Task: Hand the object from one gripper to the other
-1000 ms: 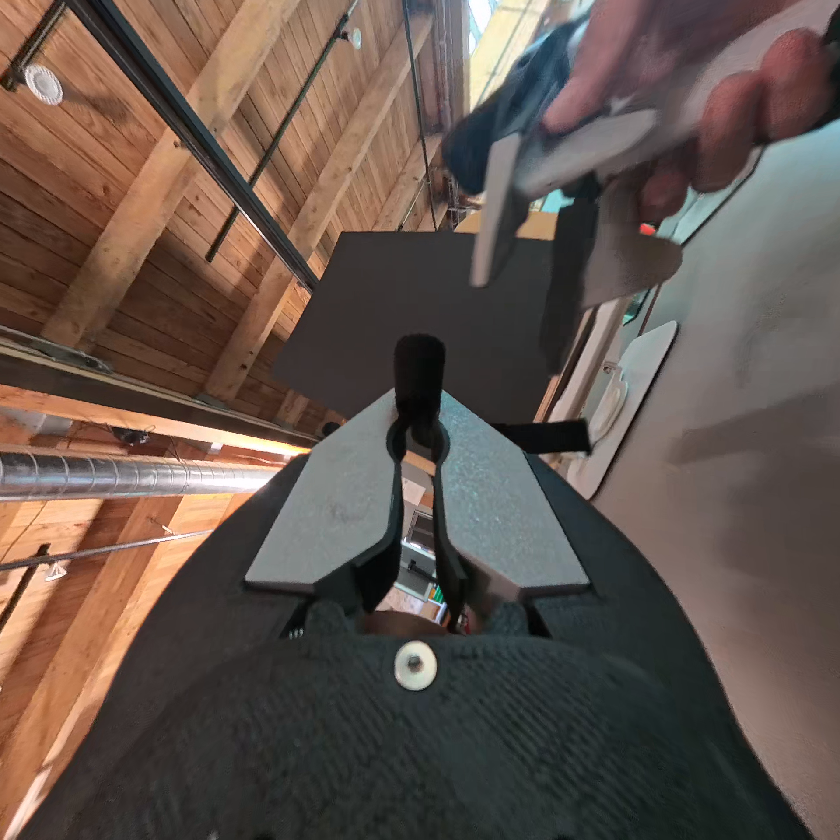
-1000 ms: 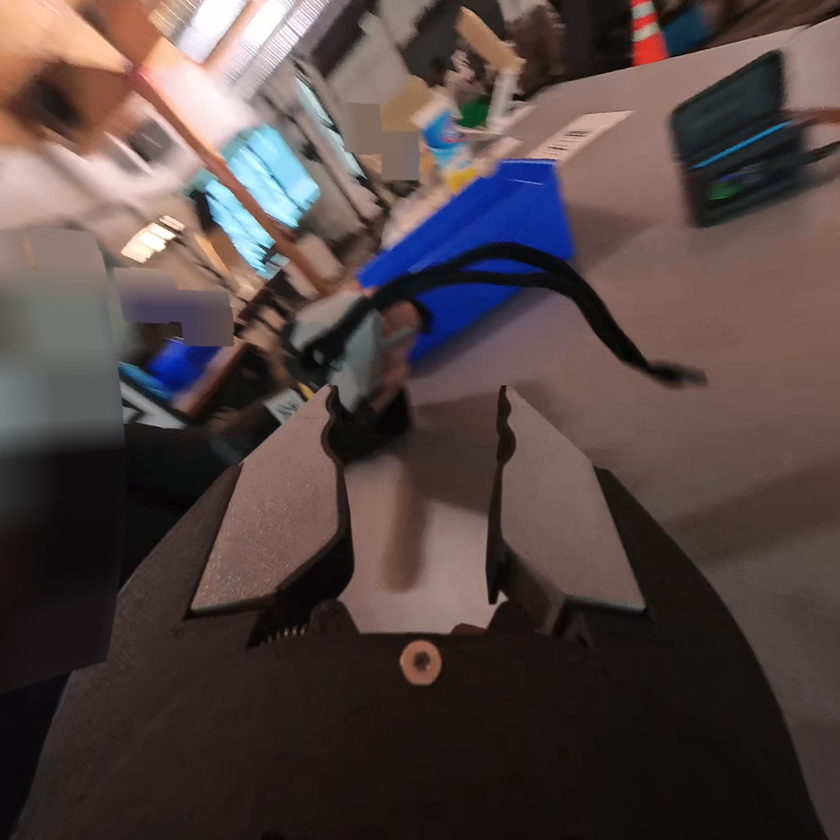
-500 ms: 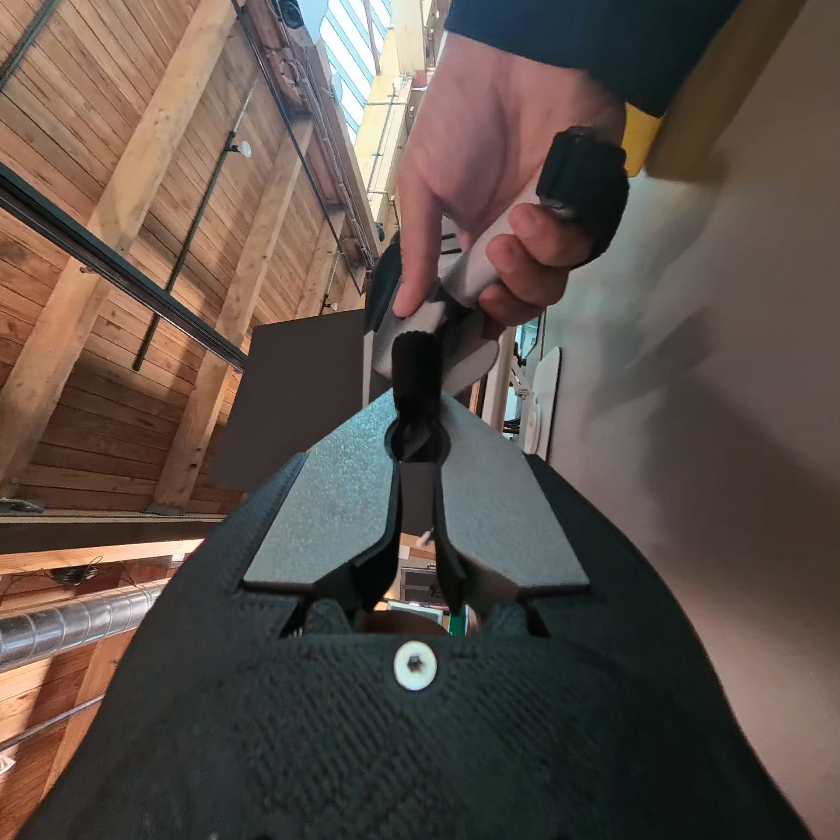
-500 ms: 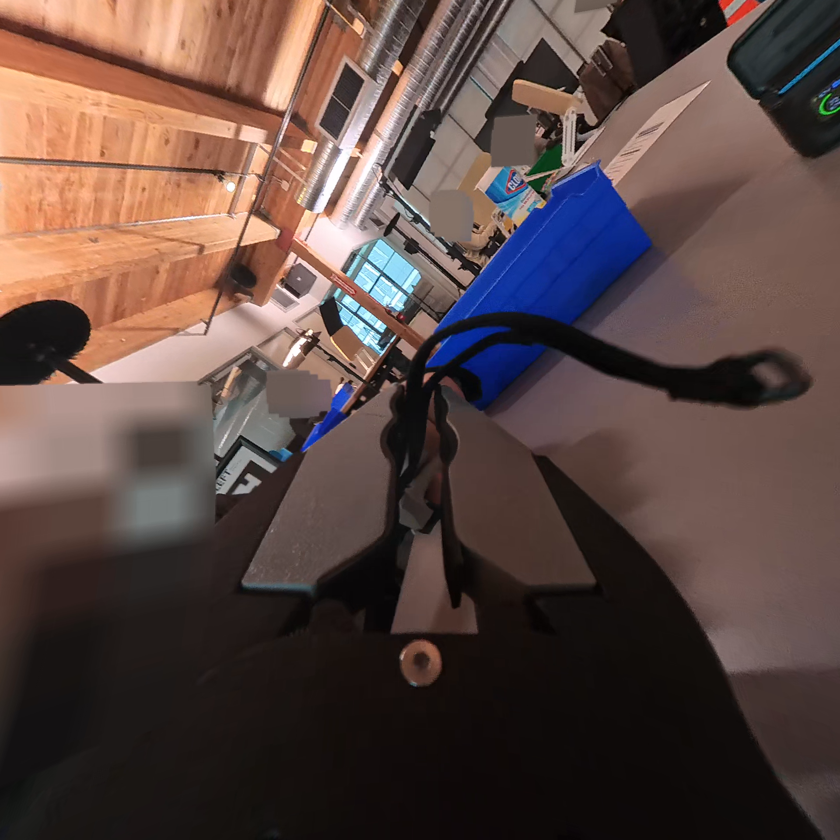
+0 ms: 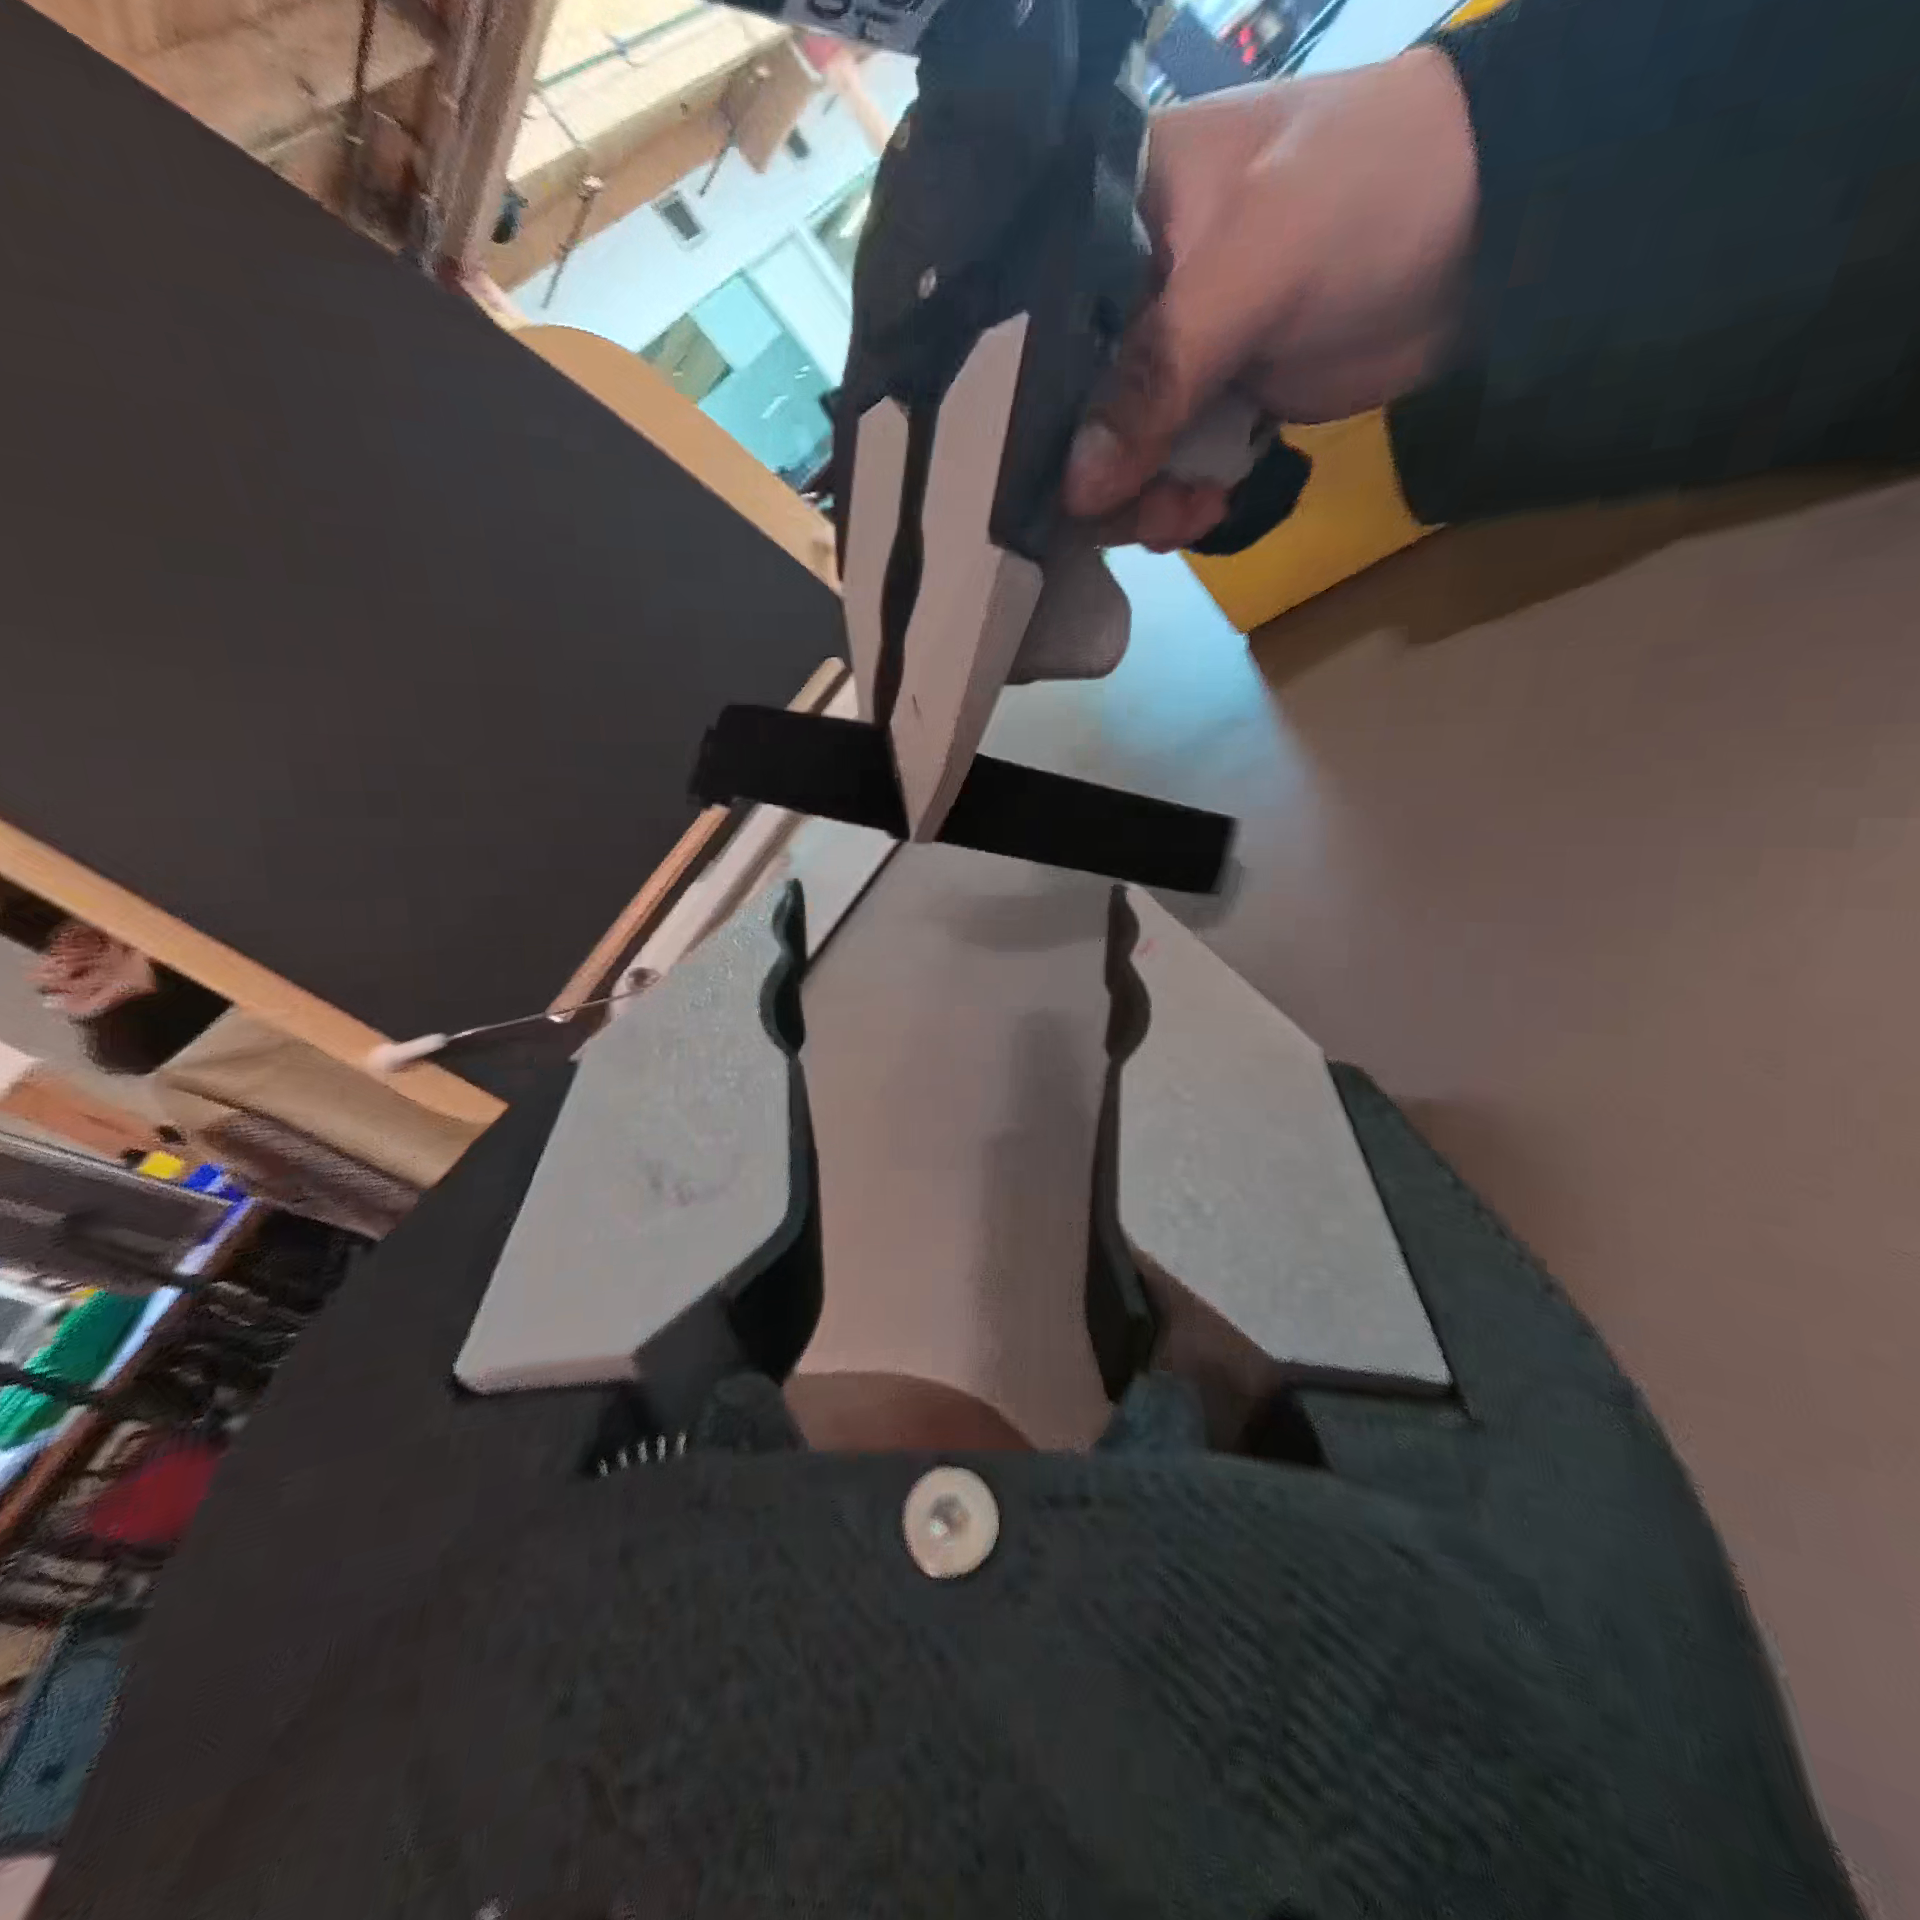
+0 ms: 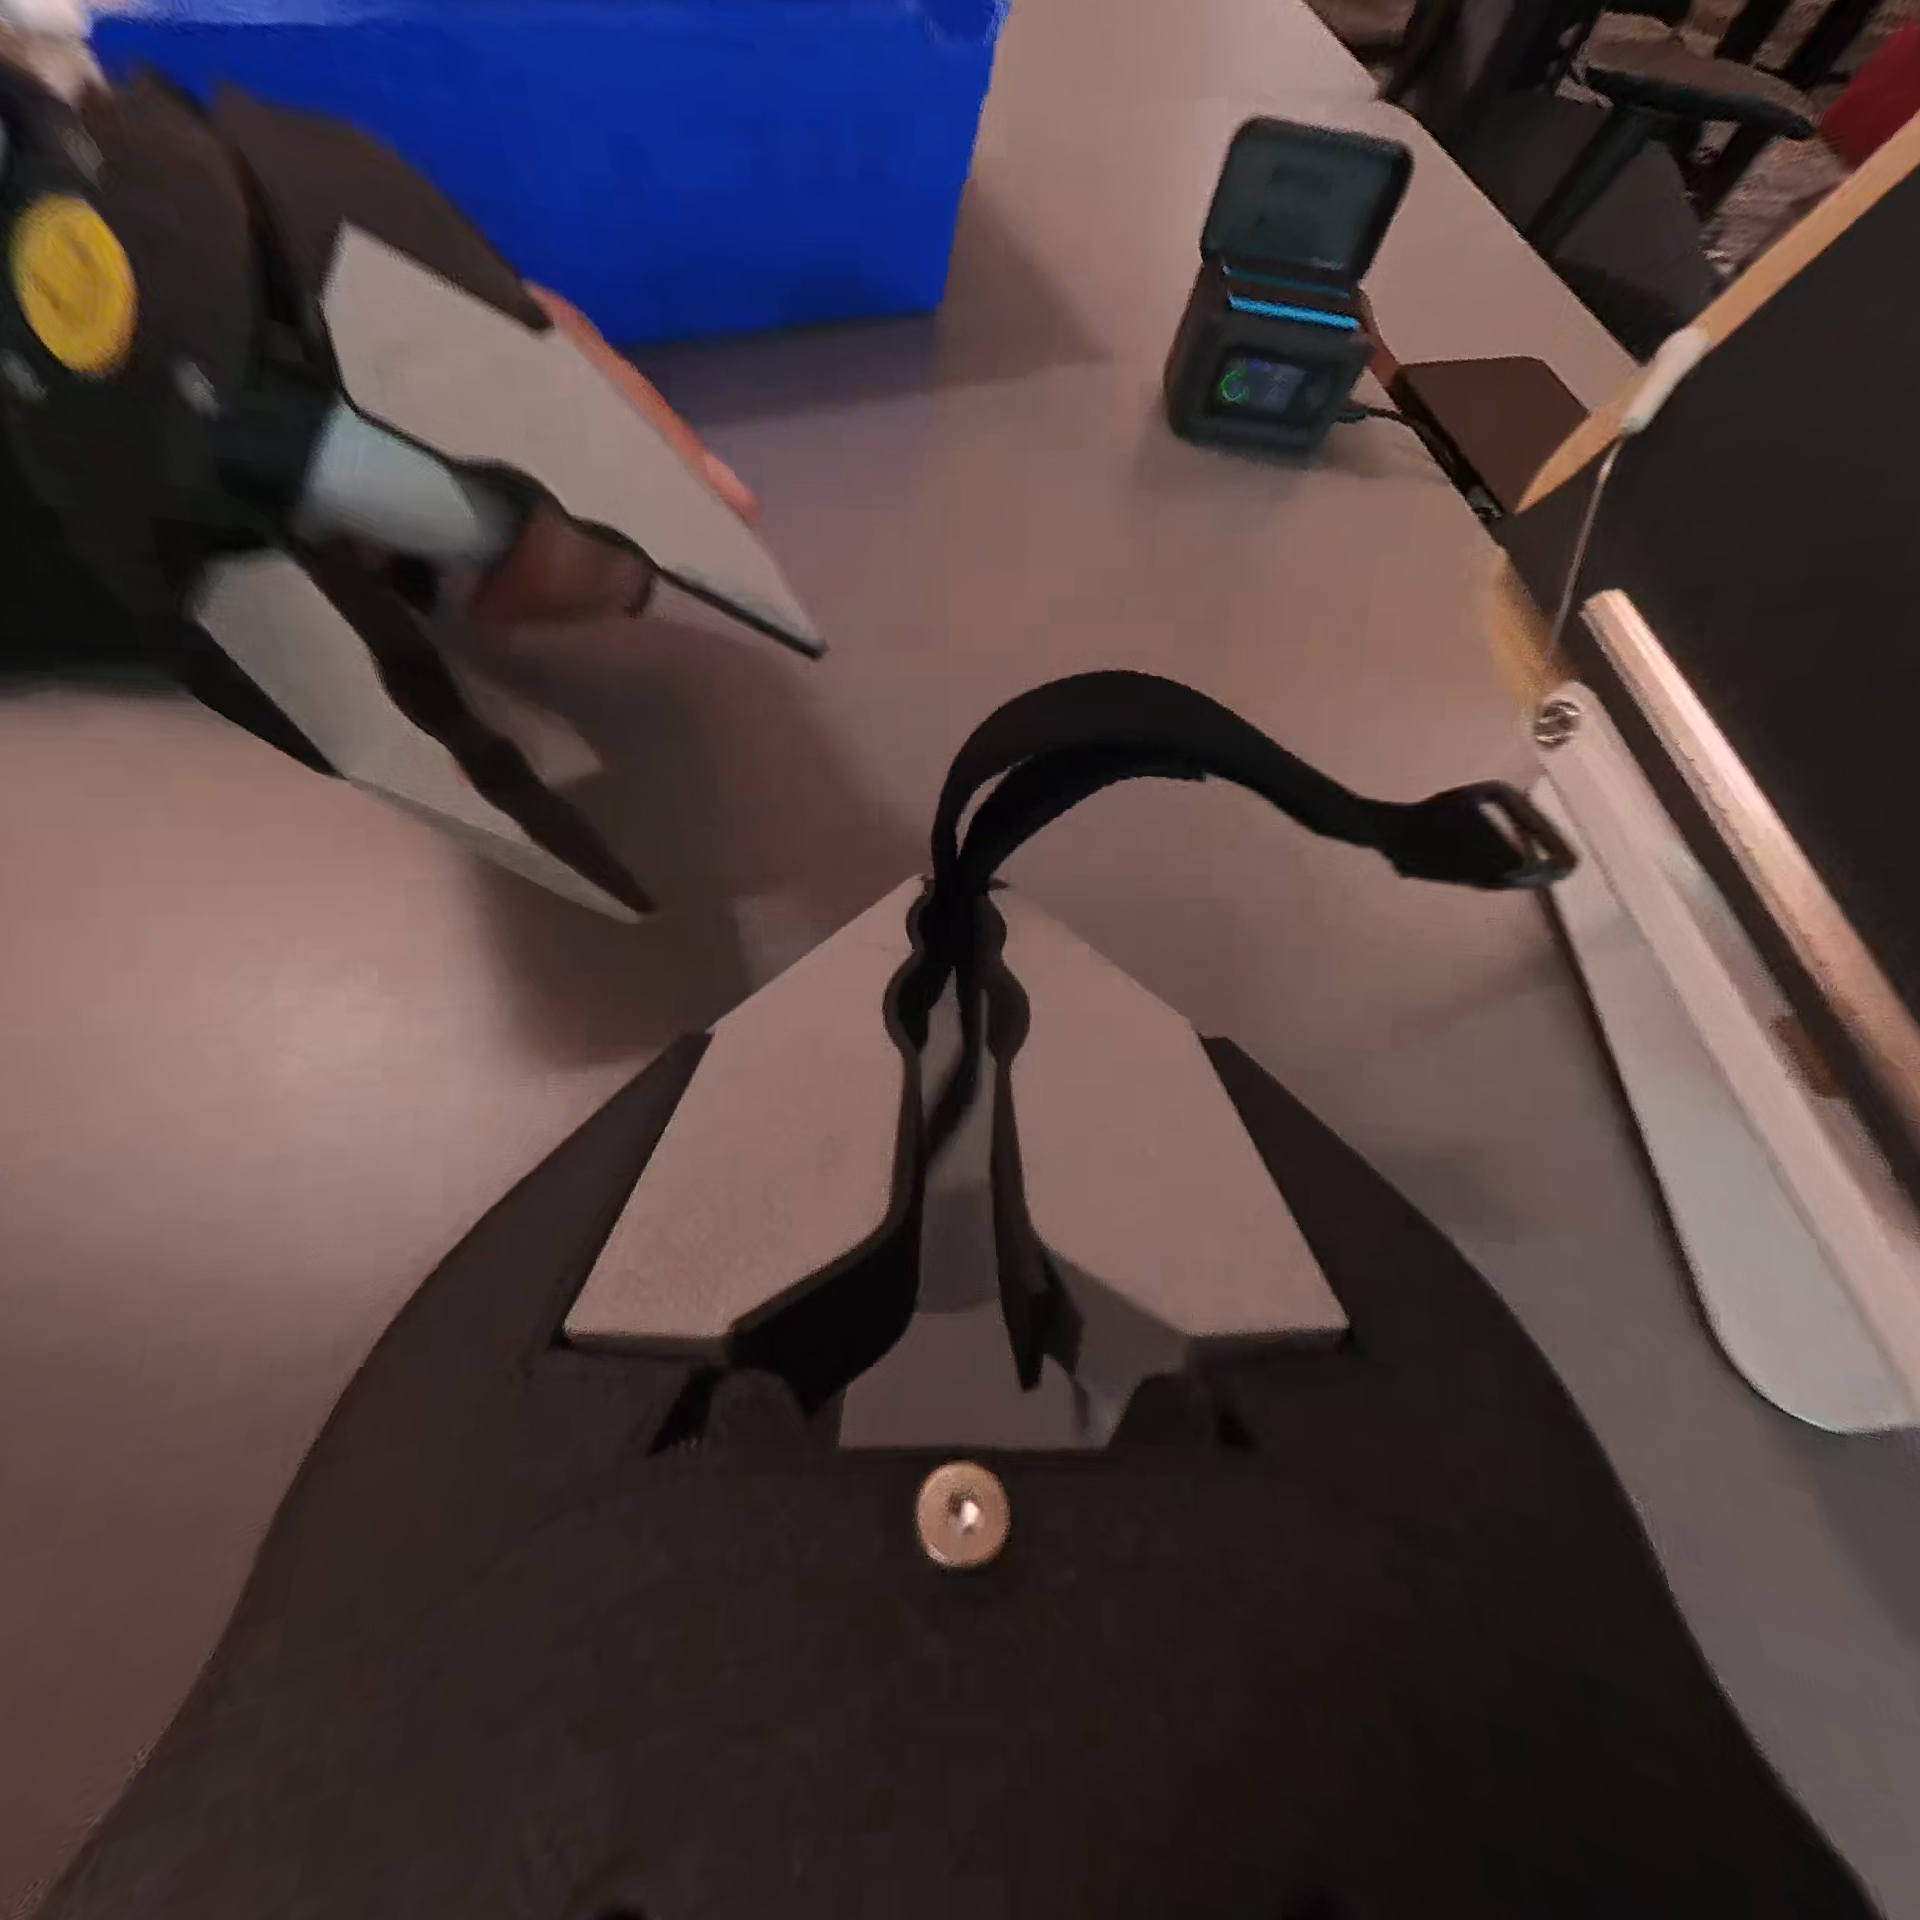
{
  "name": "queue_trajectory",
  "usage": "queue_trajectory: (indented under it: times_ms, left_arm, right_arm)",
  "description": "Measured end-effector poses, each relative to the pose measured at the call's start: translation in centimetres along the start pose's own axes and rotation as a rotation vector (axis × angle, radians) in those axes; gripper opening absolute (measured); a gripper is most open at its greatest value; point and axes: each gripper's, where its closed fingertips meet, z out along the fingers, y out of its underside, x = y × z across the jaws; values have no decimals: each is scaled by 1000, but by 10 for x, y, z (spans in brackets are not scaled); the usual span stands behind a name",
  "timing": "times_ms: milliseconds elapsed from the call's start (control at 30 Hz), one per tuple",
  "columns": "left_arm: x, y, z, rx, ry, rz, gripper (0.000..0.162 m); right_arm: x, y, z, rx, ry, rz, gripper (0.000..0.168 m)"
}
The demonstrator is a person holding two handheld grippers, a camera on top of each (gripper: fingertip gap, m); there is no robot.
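Observation:
A black strap (image 6: 1132, 712) with a buckle (image 6: 1496, 831) at its free end is pinched between the tips of my right gripper (image 6: 956, 899), which is shut on it above the grey table (image 6: 312, 1091). In the left wrist view the right gripper (image 5: 914, 821), held by a hand (image 5: 1288, 260), points down with the strap (image 5: 1091, 821) crosswise in its tips. My left gripper (image 5: 951, 925) is open and empty, just below the strap and apart from it. It also shows in the right wrist view (image 6: 727, 779), at the left, with its jaws spread.
A blue bin (image 6: 623, 156) stands at the back of the table. A small dark open case (image 6: 1278, 343) sits at the back right. A black board (image 6: 1787, 499) on a white base (image 6: 1714, 1091) stands at the right. A yellow object (image 5: 1320, 520) lies farther off. My right fingertips sit around 5 cm from my left ones. Left tips and right tips are each some 30 cm from the small dark open case (image 6: 1278, 343).
My left gripper has let go of the strap, opened and drawn back. My right gripper keeps the strap alone. Both views have swung down toward the table.

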Motion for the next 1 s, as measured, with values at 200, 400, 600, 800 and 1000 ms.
queue_trajectory:
  times_ms: [200,400,600,800,1000]
  left_arm:
    - [-6,1,2,-23,-86,102,55]
    - [17,-4,4,4,-6,204,52]
    - [28,-26,-4,104,79,102,55]
    - [34,-27,-8,104,197,-78,51]
    - [43,-18,-7,59,276,-120,34]
  right_arm:
    - [-39,9,7,-75,-143,-158,1]
    - [-61,22,3,-110,-239,-264,1]
    - [-78,27,-12,-110,-371,-260,1]
    - [-88,28,-8,-123,-388,-317,1]
    - [-92,24,-8,-97,-362,-391,1]
